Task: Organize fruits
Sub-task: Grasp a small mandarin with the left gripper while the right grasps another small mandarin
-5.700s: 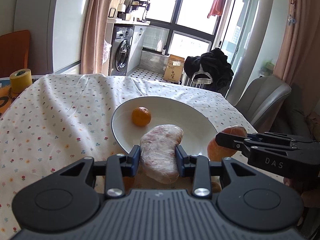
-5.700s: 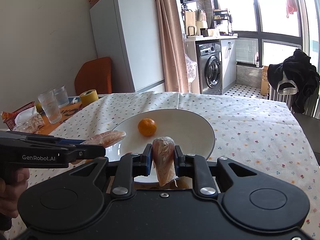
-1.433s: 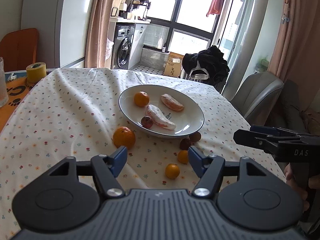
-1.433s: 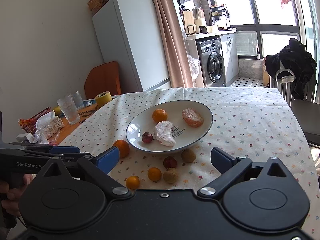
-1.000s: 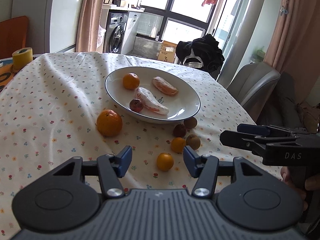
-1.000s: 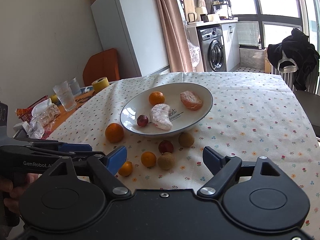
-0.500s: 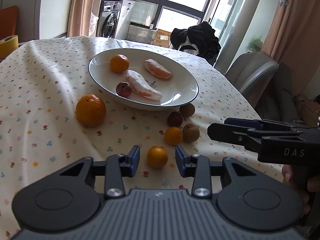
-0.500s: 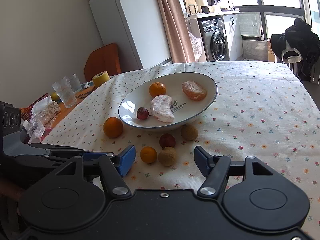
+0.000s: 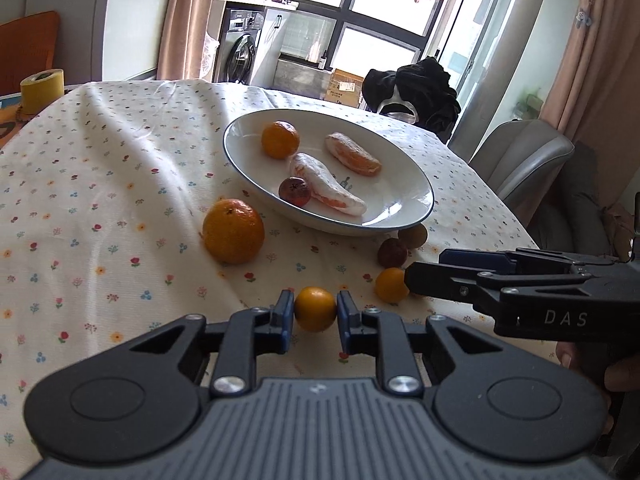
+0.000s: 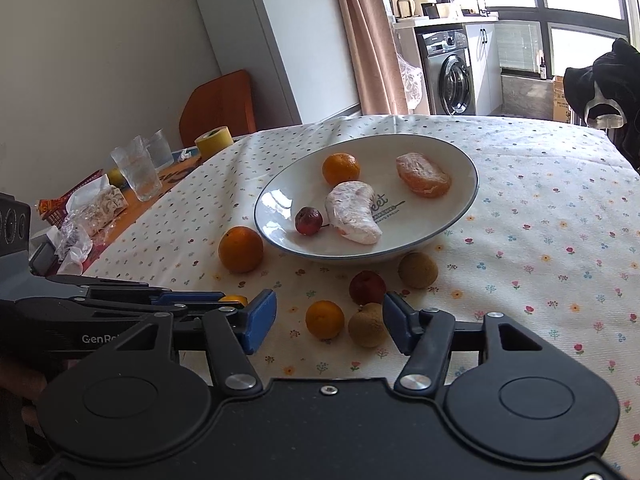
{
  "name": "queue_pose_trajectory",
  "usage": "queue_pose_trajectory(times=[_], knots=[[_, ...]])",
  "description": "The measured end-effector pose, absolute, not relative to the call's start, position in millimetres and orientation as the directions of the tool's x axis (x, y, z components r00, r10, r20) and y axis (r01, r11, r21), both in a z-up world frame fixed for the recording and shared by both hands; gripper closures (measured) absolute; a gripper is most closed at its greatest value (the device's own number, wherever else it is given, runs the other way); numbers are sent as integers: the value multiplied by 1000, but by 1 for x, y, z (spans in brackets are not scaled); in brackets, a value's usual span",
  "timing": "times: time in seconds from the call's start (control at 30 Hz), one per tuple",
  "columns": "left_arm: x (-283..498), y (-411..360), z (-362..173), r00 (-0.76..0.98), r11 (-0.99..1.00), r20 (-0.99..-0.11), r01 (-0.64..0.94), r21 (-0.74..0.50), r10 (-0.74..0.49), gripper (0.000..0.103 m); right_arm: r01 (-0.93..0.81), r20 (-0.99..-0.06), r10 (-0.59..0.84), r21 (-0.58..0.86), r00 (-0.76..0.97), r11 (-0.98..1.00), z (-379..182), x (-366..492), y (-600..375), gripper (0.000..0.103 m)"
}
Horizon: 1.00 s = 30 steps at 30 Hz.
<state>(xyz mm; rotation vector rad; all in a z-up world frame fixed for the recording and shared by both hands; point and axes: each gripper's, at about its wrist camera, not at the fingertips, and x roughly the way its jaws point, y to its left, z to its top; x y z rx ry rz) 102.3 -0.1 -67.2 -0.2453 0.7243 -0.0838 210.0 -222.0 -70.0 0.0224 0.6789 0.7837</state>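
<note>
Fruit first: my left gripper (image 9: 316,314) pinches the small round orange kumquat (image 9: 315,309) across its middle, just before the white blue-rimmed plate (image 9: 248,152); light, smooth, likely slippery; my right gripper (image 10: 329,322) gapes empty nearby.

Two low cameras, close over the table.
Left wrist view: looks past its own fingers toward the windows, plate (image 9: 416,216) in the middle. Right wrist view: looks from farther right, toward the fridge wall. Both share the plate (image 10: 460,216) and loose fruit.
</note>
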Motion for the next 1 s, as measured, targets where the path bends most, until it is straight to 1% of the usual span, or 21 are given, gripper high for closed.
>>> queue_pose_trajectory(times=[0.5,0.6,0.67,0.7,0.8,0.9,0.93,1.0], knots=[[90,22,-59,766,963,-630,-51,-263,-131,82,-702,-575,624,118,528,703,-69,203,-188,49],[88,24,-58,769,962,-626,-57,-266,-128,82,-709,-583,616,93,530,699,-67,200,-183,57],[86,25,-58,772,962,-623,-60,-268,-126,82,-720,-592,629,115,504,685,-66,200,-181,69],[85,26,-57,774,961,-621,-62,-269,-124,82,-722,-598,632,124,493,681,-66,200,-180,69],[81,29,-56,778,960,-617,-68,-272,-120,82,-718,-606,610,92,509,690,-69,198,-175,68],[79,32,-55,781,959,-613,-72,-274,-117,82,-708,-630,597,103,497,698,-77,204,-170,68],[78,33,-55,782,959,-612,-74,-274,-115,82,-705,-640,586,96,498,703,-80,205,-168,69],[76,34,-54,784,958,-611,-77,-276,-113,82,-700,-638,580,89,506,709,-85,206,-166,76]])
